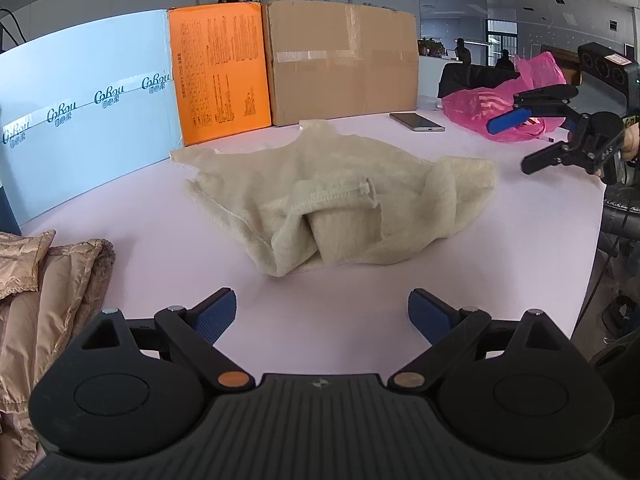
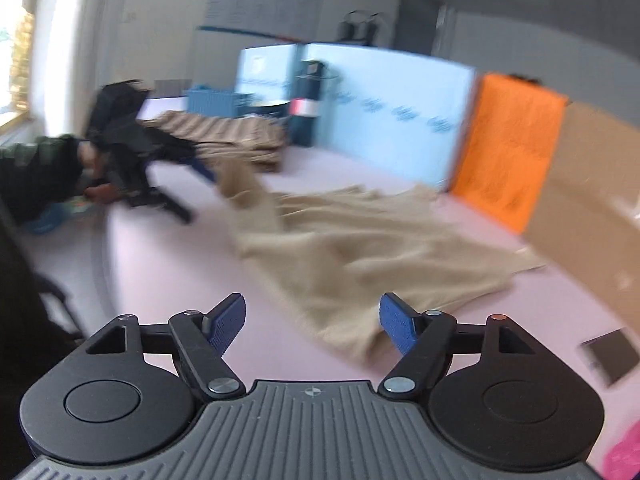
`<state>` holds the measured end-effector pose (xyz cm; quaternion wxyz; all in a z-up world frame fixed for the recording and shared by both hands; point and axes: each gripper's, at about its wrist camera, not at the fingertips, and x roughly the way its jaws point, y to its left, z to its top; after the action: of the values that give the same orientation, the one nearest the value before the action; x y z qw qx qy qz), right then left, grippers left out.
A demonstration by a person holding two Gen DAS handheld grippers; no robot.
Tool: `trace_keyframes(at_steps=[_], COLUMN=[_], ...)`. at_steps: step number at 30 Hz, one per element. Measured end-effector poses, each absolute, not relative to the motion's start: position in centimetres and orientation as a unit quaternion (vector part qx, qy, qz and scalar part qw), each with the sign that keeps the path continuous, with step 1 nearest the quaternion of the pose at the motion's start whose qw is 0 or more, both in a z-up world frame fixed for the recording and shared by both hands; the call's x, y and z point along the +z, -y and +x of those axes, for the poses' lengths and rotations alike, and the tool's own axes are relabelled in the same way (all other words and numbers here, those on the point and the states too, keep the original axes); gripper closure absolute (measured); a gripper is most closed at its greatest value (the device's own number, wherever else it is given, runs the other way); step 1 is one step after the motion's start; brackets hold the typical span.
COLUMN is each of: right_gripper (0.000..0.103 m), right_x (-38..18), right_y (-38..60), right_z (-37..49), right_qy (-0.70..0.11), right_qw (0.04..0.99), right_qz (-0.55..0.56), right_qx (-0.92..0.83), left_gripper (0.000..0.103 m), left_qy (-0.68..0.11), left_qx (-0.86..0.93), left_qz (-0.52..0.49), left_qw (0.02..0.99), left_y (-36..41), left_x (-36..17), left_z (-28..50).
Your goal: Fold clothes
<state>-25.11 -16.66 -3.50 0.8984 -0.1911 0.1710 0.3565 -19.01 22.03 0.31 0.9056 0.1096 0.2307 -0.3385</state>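
Starting at the left of the beige garment [image 1: 340,196], a folded tan quilted jacket [image 1: 48,292] lies at the near-left table edge, well apart from it. Behind the garment stand a pale blue panel [image 1: 88,112], then an orange box [image 1: 220,72], then a brown cardboard box [image 1: 344,60]. The garment itself sits crumpled in the middle of the pale pink table [image 1: 140,216], bunched into a low heap with a stitched hem [image 1: 332,196] folded over on top and loose flaps spilling toward the near side.

The left gripper [image 1: 322,316] hovers short of the garment's near edge, its blue-padded jaws spread wide and holding nothing. To the garment's right, a phone [image 1: 416,122] lies near the far edge, and beyond it a pink plastic bag [image 1: 500,108]. The right gripper [image 1: 516,140] hangs off the garment's right side, above the table; its own blurred view shows its jaws parted and empty, with the cloth's nearest edge just ahead of them.

The fabric looks like a soft, fuzzy knit: light, limp, likely to sag and stretch instead of holding a crease, and not slippery against ribbed pads. A sensible hold would be a single layer at the stitched hem or an outer corner, one gripper at each side, so the heap can be lifted and spread flat before any fold. Pinching the bunched middle would probably gather several layers together.
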Motion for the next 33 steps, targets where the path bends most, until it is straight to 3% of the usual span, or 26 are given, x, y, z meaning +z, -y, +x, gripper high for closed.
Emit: trace_keyframes(at_steps=[4,6,9,12,22,29,31,33], right_gripper=[0.035,0.057,0.081,0.097,0.098,0.097,0.089,0.063], right_x=[-4.0,-4.4,-5.6,-5.8,0.0,-0.5,-0.9,-1.0], right_y=[17.4,18.0,17.7,17.0,19.5,19.5,20.1,21.0], right_z=[-21.0,-19.0,-16.8,-16.5,-23.0,-27.5,-27.8,-27.7], right_qy=[-0.214,-0.245,-0.276,-0.278,-0.211,-0.278,-0.274,-0.258], right_qw=[0.905,0.897,0.894,0.889,0.825,0.749,0.769,0.794], right_qz=[-0.132,-0.096,-0.078,-0.084,-0.034,-0.127,-0.120,-0.101], right_qx=[0.343,0.354,0.345,0.355,0.523,0.588,0.565,0.542], left_gripper=[0.010,0.010,0.010,0.010,0.010,0.010,0.010,0.010], left_qy=[-0.230,-0.234,-0.237,-0.236,-0.198,-0.147,-0.116,-0.091], left_qx=[-0.331,-0.331,-0.333,-0.333,-0.313,-0.320,-0.328,-0.333], left_qz=[0.109,0.106,0.101,0.098,0.153,0.268,0.299,0.320], left_qw=[0.909,0.908,0.907,0.908,0.916,0.897,0.889,0.882], left_y=[-22.1,-22.1,-22.3,-22.4,-21.7,-19.9,-19.5,-19.0], left_x=[0.3,0.3,0.4,0.5,1.3,1.6,2.0,2.4], left_z=[-19.0,-18.8,-18.6,-18.7,-19.7,-20.8,-21.2,-21.3])
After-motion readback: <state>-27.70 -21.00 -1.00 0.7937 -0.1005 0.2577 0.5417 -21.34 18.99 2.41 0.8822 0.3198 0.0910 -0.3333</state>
